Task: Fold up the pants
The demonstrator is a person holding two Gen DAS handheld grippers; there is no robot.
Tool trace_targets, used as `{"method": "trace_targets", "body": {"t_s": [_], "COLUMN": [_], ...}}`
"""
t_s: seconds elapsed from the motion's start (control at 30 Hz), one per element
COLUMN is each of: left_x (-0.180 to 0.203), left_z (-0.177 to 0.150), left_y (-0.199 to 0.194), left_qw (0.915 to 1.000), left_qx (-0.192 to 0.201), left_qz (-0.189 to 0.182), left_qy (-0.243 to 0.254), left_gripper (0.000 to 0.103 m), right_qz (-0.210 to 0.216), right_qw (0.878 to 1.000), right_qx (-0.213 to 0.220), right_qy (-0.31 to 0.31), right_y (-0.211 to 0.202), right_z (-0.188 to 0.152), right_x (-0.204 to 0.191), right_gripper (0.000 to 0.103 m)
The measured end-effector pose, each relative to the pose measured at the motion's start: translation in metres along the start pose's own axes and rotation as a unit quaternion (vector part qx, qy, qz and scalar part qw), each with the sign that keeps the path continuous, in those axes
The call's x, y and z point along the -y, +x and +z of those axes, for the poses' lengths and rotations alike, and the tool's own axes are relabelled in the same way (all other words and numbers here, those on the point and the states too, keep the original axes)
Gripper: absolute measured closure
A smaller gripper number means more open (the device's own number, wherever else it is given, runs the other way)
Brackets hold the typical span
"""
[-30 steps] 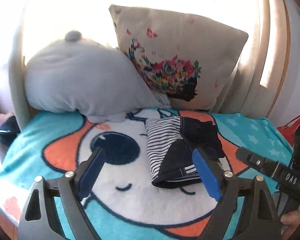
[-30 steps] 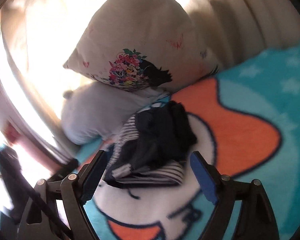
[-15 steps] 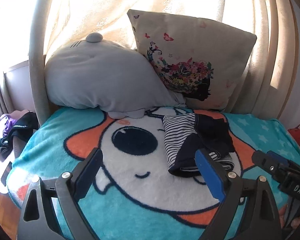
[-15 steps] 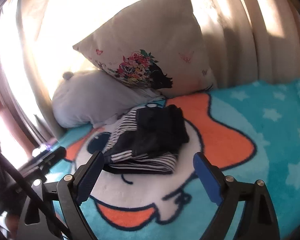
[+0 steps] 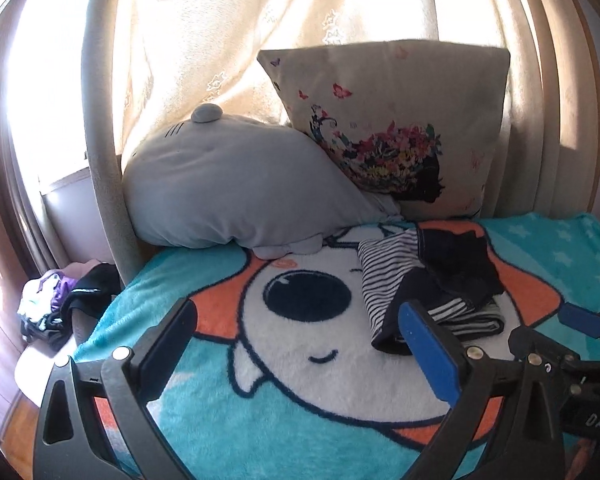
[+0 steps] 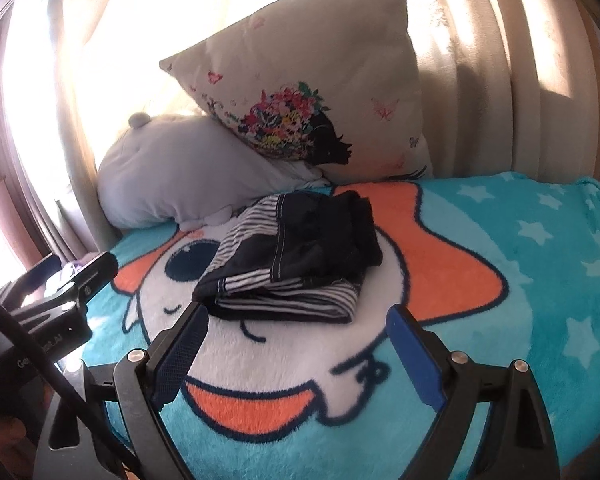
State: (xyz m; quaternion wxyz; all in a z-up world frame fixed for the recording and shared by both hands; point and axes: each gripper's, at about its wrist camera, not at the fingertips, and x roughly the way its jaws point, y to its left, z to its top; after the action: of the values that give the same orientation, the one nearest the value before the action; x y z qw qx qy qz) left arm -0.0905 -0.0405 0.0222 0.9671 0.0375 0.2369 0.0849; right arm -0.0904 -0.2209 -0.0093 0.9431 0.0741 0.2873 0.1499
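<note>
Bed (image 5: 228, 432) with cartoon-face blanket (image 6: 540, 264) fills both views; curtains (image 5: 300, 20) backlit behind it. Versus a second ago, both cameras have pulled back and levelled out: more blanket and curtain in frame, pants smaller. Grey plush pillow (image 5: 228, 192) and floral cushion (image 5: 400, 128) sit unchanged at the head of the bed, cushion leaning on the plush. Pants (image 6: 296, 264), navy with striped lining, lie folded in a compact stack on the white part of the blanket print, just in front of the pillows, same spot as before. Left tongs (image 5: 300, 344) are spread wide, nothing between them, hovering short of the stack. Right tongs (image 6: 296, 360) likewise gape, empty, just short of the stack's near edge. Clothes pile (image 5: 60, 300) sits beside the bed at far left; no containers visible.
</note>
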Motion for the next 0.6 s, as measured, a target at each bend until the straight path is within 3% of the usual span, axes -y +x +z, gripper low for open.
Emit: {"method": "trace_targets", "body": {"t_s": [0.17,0.23,0.33,0.47,0.6], "left_x": [0.007,0.008,0.008,0.005,-0.001], "left_z": [0.0,0.001,0.001,-0.001,-0.002], "left_y": [0.003,0.0,-0.002,-0.002,0.001], "left_qw": [0.9959,0.9891,0.9792,0.9762,0.9822], "left_qx": [0.019,0.038,0.058,0.066,0.055], "left_qz": [0.081,0.134,0.185,0.197,0.172], "left_qy": [0.034,0.047,0.061,0.063,0.052], "left_gripper": [0.003,0.002,0.002,0.002,0.002], "right_qz": [0.001,-0.004,-0.01,-0.02,-0.029], "right_qw": [1.0,1.0,1.0,0.999,0.999], "right_qx": [-0.003,-0.007,-0.023,-0.039,-0.031], "right_qy": [-0.008,-0.006,0.0,-0.009,-0.024], "right_y": [0.004,0.007,0.015,0.02,0.016], "right_z": [0.0,-0.001,-0.003,-0.005,-0.003], "right_x": [-0.002,0.001,0.008,0.008,-0.001], "right_gripper": [0.009,0.009,0.009,0.009,0.009]}}
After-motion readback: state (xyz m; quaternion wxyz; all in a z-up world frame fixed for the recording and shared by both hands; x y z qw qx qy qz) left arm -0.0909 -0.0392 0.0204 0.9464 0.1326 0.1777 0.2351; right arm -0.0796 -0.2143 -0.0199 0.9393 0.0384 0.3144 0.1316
